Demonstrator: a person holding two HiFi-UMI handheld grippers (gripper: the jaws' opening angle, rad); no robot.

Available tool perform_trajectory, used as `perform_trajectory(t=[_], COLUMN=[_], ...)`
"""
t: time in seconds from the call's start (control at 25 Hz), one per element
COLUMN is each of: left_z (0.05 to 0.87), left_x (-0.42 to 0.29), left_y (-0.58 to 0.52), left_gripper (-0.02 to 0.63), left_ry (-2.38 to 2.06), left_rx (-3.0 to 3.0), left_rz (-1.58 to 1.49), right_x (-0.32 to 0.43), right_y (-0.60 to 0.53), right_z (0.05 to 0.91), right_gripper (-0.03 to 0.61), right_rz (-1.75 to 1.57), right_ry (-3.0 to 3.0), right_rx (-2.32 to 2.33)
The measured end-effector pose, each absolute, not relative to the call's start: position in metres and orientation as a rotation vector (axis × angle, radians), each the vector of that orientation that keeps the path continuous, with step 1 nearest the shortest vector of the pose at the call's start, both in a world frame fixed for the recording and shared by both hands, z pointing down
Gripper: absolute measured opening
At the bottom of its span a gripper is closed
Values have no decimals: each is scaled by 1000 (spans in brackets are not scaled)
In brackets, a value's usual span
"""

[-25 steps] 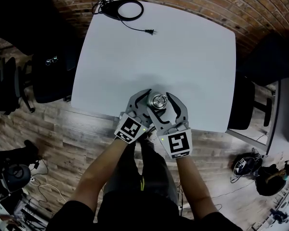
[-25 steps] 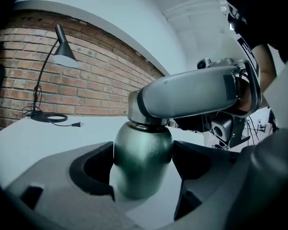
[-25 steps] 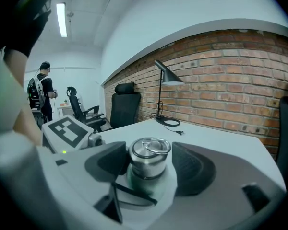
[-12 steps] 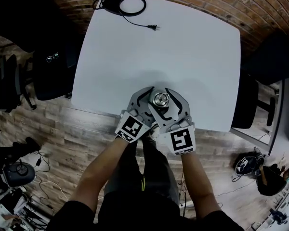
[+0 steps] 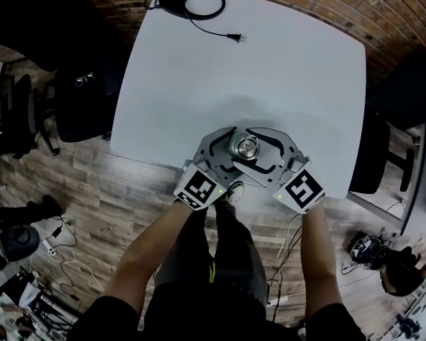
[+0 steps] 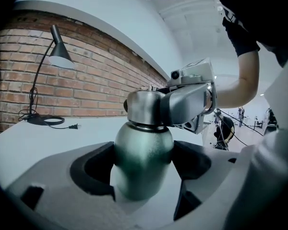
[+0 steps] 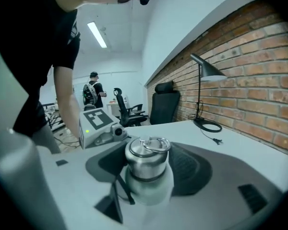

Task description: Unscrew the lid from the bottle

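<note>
Head view: left tongs (image 5: pixel 236 152), right tongs (image 5: pixel 253 148) clasp bottle (image 5: pixel 246 147).

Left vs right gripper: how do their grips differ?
The left gripper clamps the matte metal bottle round its body; the right gripper clamps its shiny ring-topped lid. In the head view, left enters from lower left, right from lower right. Both are closed, at the near edge of the white table.

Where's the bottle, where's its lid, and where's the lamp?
bottle (image 6: pixel 143 162): left gripper view, on its rounded body.
lid (image 7: pixel 145 164): right gripper view, on its shiny metal side, below the ring.
lamp (image 6: pixel 60 57): left gripper view, on its cone-shaped shade.
</note>
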State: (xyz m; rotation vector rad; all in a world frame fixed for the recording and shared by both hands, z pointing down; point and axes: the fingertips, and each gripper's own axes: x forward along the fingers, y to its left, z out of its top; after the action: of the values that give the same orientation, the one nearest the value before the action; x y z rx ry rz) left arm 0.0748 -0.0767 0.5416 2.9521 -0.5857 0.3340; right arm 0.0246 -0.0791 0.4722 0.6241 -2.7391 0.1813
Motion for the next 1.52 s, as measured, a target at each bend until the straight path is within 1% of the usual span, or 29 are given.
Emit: perform_trajectory(t=[0.28, 0.6, 0.68, 0.72, 0.8, 0.96, 1.04, 1.2, 1.36, 1.52], left_z=[539, 540, 541, 541, 540, 541, 541, 541, 541, 542], left_x=[74, 74, 73, 73, 73, 73, 74, 74, 73, 73], left_y=[-77, -77, -77, -76, -76, -77, -77, -76, -78, -78], left_gripper=[362, 362, 362, 362, 362, 362, 362, 362, 362, 362], left_ry=[-586, -596, -597, -597, -601, -606, -606, -611, -616, -618], left_rx=[2958, 2967, 2963, 2962, 2957, 2960, 2967, 2967, 2966, 2964], left_rz=[328, 330, 328, 327, 320, 326, 336, 335, 339, 337], right_x=[20, 22, 24, 26, 34, 53, 50, 32, 39, 39], right_y=[-73, -73, -72, -72, -72, -79, -77, -66, -81, -88], right_z=[474, 477, 479, 478, 472, 456, 456, 474, 474, 477], right_gripper=[267, 267, 296, 309, 313, 314, 314, 316, 314, 313], right_rz=[171, 131, 109, 104, 123, 103, 102, 156, 117, 78], right_ry=[-2730, -2745, -2729, -2727, -2733, -2723, -2691, -2606, -2495, -2442], right_rx=[396, 476, 509, 533, 629, 1040, 1200, 1262, 1407, 1431])
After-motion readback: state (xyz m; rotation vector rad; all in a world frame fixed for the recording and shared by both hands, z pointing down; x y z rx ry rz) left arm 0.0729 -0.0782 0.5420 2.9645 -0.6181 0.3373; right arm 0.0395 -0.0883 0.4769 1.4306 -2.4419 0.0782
